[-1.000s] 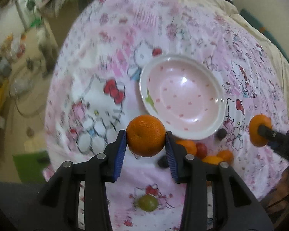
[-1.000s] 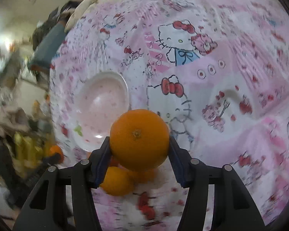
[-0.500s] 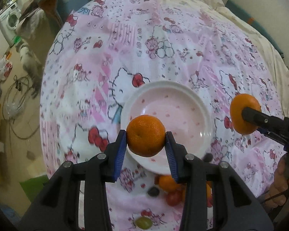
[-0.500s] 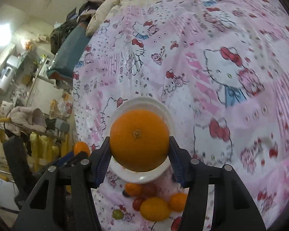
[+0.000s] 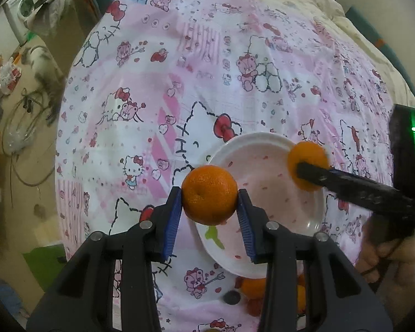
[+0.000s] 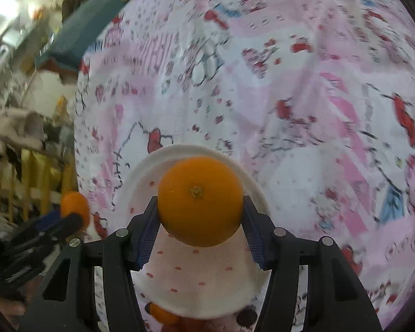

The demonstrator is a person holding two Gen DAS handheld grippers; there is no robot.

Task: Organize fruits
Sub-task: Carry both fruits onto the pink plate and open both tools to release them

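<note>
Holding one orange (image 5: 209, 195) per clenched hand-held gripper, lower both over the bowl (image 5: 312, 218) first (release gently).

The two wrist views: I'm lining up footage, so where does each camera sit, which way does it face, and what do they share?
Left wrist: on the left tool, looking steeply down its fingers at the bowl; its mandarin is clamped, and a hand shows.
Right wrist: on the right tool, looking down at the bowl past its clamped orange.
Shared: the bowl, the patterned sheet, both fruits, each other's tool.
</note>
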